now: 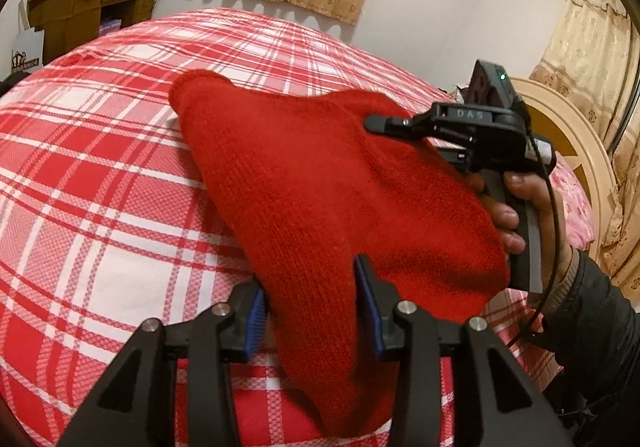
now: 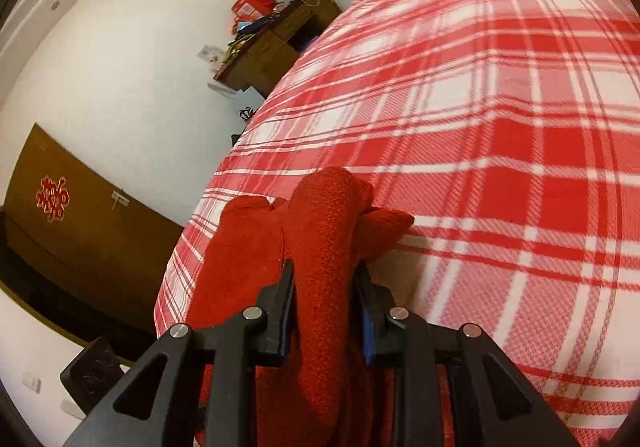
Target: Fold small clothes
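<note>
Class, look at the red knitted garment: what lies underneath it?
Under the red knitted garment lies the red-and-white checked bedcover, visible all around it. Whatever sits directly beneath the knit is covered, so nothing more can be told.

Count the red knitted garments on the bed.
1: the red knitted garment, over the plaid bedspread, between the left tool and right tool. Bunched folds might hide another.

The red knitted garment (image 1: 320, 183) runs past the bottom edge of the left wrist view, so its near end cannot be seen, and its far side hides behind the right gripper (image 1: 374, 123), covering one finger. The garment's lower part leaves the right wrist view too. The clutter on the brown wooden desk (image 1: 86, 9) is too small to identify.
</note>
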Demonstrator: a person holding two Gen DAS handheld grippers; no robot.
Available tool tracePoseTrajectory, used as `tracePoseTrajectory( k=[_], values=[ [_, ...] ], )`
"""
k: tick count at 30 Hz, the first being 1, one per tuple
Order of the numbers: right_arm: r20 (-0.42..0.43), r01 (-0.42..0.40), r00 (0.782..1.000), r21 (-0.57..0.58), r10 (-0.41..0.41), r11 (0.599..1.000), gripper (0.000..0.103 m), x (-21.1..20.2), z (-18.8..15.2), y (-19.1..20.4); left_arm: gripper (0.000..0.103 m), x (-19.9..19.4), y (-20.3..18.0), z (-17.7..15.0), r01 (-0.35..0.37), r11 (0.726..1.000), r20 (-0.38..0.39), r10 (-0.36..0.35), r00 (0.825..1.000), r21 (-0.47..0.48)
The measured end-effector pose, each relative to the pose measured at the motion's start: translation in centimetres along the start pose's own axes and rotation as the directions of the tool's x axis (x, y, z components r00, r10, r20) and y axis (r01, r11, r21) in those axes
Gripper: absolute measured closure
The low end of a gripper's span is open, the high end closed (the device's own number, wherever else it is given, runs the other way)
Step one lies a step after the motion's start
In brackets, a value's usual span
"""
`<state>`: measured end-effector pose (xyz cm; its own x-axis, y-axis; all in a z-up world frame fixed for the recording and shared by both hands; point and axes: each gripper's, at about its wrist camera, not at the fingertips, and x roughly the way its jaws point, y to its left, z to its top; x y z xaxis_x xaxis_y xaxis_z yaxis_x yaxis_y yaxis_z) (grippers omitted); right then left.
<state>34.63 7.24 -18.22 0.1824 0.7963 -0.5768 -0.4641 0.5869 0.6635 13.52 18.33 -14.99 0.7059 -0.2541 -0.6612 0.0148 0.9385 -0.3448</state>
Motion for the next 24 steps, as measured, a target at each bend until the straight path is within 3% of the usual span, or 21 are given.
tracePoseTrajectory(
  k=[3,6,10,13,15,17,20,24],
  values=[
    [0.016,0.005,1.0,-0.011,-0.005,1.0,0.073,-0.7,-0.3,0.0,0.054,-1.4,-0.6,-0.1,-0.029,0.999,0.028,0.028,0.999,0.019],
    [0.046,0.028,0.999,-0.014,-0.027,1.0,0.072,-1.8,-0.3,0.0,0.044,-3.2,-1.2,-0.1,-0.096,0.994,0.112,0.09,0.99,0.051],
    [0.152,0.007,0.988,-0.051,0.001,0.999,0.068,-5.4,-0.9,1.6,0.017,-4.9,-0.9,0.5,-0.161,0.987,0.234,0.152,0.96,0.017],
    [0.138,-0.102,0.983,-0.119,0.118,0.988,0.055,-6.7,-2.5,3.6,0.014,-3.9,0.5,0.9,-0.185,0.983,0.213,0.183,0.96,-0.01],
    [0.066,-0.172,0.981,-0.138,0.182,0.975,0.053,-6.0,-3.9,4.5,0.014,-2.9,1.4,1.0,-0.193,0.981,0.183,0.195,0.964,-0.03],
    [0.015,-0.177,0.983,-0.125,0.18,0.976,0.053,-4.9,-5.2,4.3,0.014,-1.9,2.2,0.6,-0.222,0.974,0.142,0.225,0.964,-0.037],
    [0.018,-0.131,0.991,-0.064,0.132,0.989,0.053,-4.0,-6.4,1.9,0.012,-0.9,2.5,0.2,-0.204,0.978,0.099,0.208,0.973,-0.048],
    [0.057,-0.193,0.98,-0.006,0.193,0.981,0.054,-4.6,-6.8,0.0,0.006,-0.4,2.1,-0.8,-0.215,0.976,0.099,0.218,0.971,-0.045]
  ],
)
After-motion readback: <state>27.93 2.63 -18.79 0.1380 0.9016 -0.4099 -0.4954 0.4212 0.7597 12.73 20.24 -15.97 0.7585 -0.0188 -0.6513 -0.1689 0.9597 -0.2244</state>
